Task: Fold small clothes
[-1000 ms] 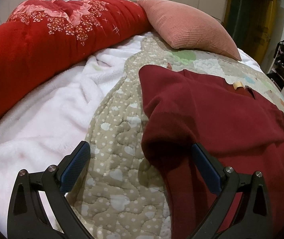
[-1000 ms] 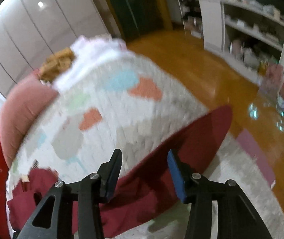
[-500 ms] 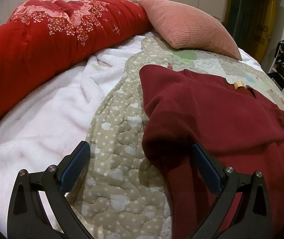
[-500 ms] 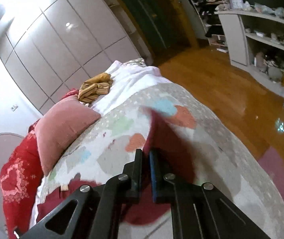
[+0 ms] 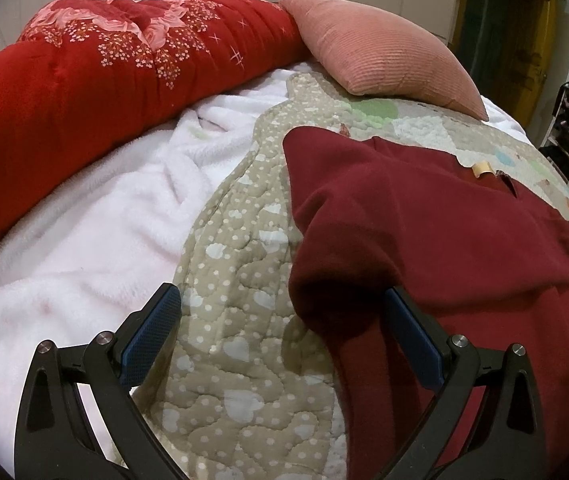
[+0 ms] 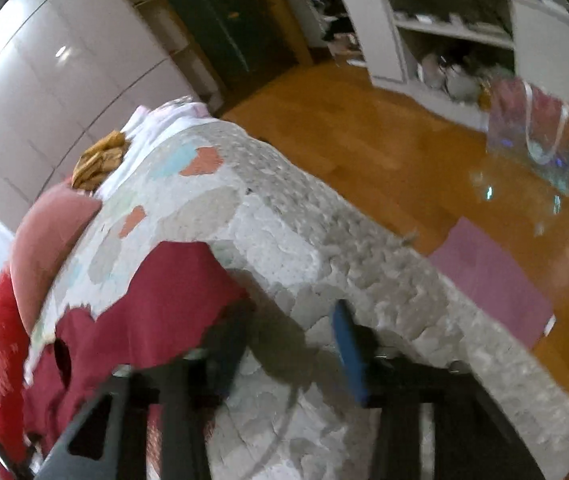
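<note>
A dark red sweater (image 5: 424, 232) lies spread on the quilted bed cover (image 5: 240, 320), with its left sleeve folded in over the body. My left gripper (image 5: 280, 332) is open and low over the quilt; its right finger touches the sweater's near edge. In the blurred right wrist view the sweater (image 6: 164, 304) lies left of my right gripper (image 6: 288, 344), which is open and empty over the quilt (image 6: 364, 272) beside the folded-in sleeve.
A red floral duvet (image 5: 84, 80) and a pink cushion (image 5: 380, 60) lie at the head of the bed, with a white fleece blanket (image 5: 84, 240) on the left. Beyond the bed's edge are a wooden floor (image 6: 384, 160), a pink mat (image 6: 492, 276) and white shelves (image 6: 464, 40).
My right gripper shut on the sweater's right sleeve, carried it in over the garment and has now opened and let it go. The left gripper has stayed still.
</note>
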A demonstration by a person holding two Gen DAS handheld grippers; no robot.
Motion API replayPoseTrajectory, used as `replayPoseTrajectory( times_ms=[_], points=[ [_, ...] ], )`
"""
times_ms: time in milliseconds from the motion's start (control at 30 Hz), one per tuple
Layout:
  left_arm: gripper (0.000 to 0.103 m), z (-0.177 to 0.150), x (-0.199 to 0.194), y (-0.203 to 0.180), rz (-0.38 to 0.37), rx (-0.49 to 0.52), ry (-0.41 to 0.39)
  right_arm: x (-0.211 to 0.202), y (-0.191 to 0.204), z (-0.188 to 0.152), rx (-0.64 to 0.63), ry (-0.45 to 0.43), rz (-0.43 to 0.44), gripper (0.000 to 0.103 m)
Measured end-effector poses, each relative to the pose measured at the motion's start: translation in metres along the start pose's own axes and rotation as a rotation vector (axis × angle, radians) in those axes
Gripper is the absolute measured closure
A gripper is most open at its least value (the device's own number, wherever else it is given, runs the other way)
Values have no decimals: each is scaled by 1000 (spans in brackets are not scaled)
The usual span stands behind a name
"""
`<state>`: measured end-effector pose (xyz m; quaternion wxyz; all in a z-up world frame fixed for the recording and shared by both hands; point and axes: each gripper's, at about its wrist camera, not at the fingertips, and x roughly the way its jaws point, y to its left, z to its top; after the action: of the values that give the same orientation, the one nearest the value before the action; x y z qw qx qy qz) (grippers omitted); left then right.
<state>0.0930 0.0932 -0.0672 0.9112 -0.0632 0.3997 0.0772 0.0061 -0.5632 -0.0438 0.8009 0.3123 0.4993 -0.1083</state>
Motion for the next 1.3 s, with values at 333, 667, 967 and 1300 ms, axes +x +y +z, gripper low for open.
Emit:
replayPoseTrajectory(
  times_ms=[333,667,967,1300],
  points=[
    [1,0,0,0,1,-1,2,-48,58,-22,-229,-99,23,58],
    [1,0,0,0,1,0,2,-4,140,-74,-666,97,6,58],
    [1,4,-11,-4,-13,24,-8,33,101,-51,-527,128,24,99],
    [1,35,-59,-27,-193,53,-86,-78,186,32,-364,-51,538,99]
  ],
)
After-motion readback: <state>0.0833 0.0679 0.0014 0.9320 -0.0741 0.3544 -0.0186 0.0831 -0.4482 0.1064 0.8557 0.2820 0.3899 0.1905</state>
